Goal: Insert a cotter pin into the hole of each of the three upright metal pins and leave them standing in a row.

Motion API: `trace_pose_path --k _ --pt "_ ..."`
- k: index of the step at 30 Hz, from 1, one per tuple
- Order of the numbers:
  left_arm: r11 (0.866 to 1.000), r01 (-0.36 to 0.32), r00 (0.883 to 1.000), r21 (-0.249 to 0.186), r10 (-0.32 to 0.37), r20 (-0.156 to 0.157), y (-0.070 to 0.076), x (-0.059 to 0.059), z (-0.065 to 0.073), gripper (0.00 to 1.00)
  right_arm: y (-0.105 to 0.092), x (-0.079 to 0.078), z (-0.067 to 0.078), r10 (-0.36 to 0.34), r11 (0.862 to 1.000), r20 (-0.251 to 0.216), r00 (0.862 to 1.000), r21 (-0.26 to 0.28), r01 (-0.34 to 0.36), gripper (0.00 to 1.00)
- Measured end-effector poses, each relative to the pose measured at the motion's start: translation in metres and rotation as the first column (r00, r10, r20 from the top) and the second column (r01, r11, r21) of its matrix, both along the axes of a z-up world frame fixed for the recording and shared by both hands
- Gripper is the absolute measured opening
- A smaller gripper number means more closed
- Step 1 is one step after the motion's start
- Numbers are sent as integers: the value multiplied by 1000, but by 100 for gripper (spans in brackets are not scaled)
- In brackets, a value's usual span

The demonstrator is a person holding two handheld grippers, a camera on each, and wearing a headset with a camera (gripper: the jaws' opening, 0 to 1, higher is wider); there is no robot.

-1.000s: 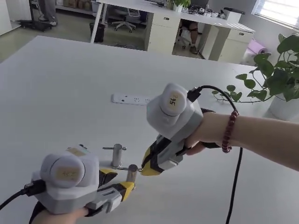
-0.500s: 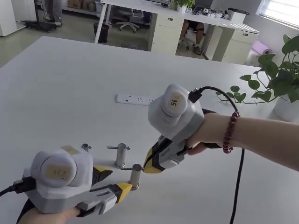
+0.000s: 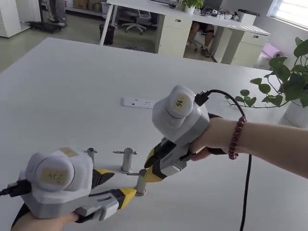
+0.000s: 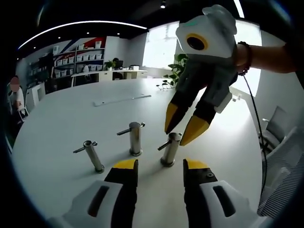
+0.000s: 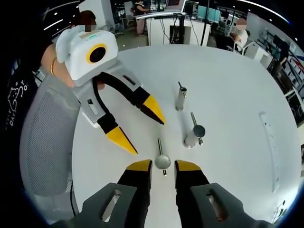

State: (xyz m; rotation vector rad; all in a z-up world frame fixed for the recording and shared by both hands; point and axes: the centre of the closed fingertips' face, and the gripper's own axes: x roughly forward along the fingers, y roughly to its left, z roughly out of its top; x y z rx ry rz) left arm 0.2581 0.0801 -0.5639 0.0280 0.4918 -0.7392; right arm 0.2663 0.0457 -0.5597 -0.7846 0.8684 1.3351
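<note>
Three upright metal pins are seen standing in a row on the white counter (image 3: 72, 86). The leftmost pin (image 4: 92, 156), the middle pin (image 4: 135, 138) and the nearest pin (image 4: 170, 149) are each crossed near the head by a thin cotter pin, as far as can be told from the left gripper view. The inserting is therefore judged to be all but finished.

The right tongs (image 4: 182, 130) are held open, tips down, at the head of the nearest pin. In the right gripper view the pin's round top is seen between the two yellow tips with a gap on either side, so nothing is gripped. This stance is judged to be taken so that the last cotter pin (image 4: 163, 145) can be seated or let go without the pin being tipped over.

The left tongs (image 3: 118, 184) are likewise held open and empty, low over the counter. The base of the nearest pin lies just ahead of their tips and between them, apart from both. They are probably placed there so that the pin can be steadied should it wobble.

A power strip (image 3: 137, 102) lies well apart from the row, farther back on the counter.
</note>
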Motion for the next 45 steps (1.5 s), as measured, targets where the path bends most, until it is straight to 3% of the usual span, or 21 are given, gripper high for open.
trace_pose_path --k 8,24,31,42,45 --pt "1000 -7 1000 2 7 3 7 0 2 38 6 -2 -8 3 1000 -3 1000 -3 -3 10" --pt "1000 -2 1000 29 2 9 15 -2 0 39 5 1 -8 -25 999 -23 999 -28 24 8" --pt "1000 -3 1000 19 3 15 18 -3 3 40 4 1 -8 -24 999 -27 999 -29 23 8" --pt "1000 -6 999 11 6 32 29 -7 12 44 -6 11 -7 -30 998 -1 1000 -54 30 8" --pt "999 -37 999 18 36 37 37 -7 14 44 -9 17 -5 -38 998 9 999 -55 39 8"
